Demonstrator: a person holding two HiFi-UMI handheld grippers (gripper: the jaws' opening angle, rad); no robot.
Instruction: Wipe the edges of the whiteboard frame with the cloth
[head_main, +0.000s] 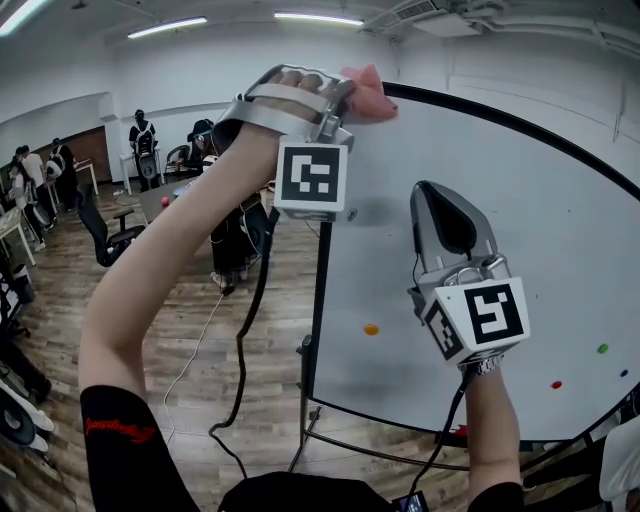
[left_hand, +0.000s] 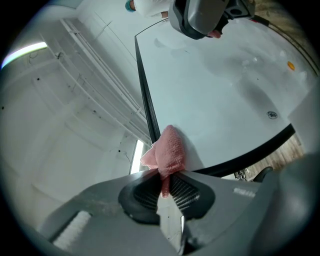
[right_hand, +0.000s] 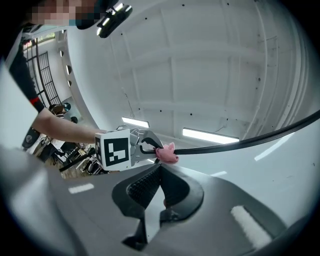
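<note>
The whiteboard has a black frame and stands on my right. A pink cloth presses on the frame's top left corner, and my left gripper is shut on it, raised high. In the left gripper view the cloth sticks out from the closed jaws of that gripper, right at the frame corner. My right gripper is shut with nothing in it and hovers before the board's face, below and right of the cloth. Over the jaws of my right gripper, the right gripper view shows the cloth.
Small magnets dot the board: orange, green, red, blue. The board's stand rests on a wooden floor. A black cable hangs from my left gripper. People, desks and office chairs fill the room at left.
</note>
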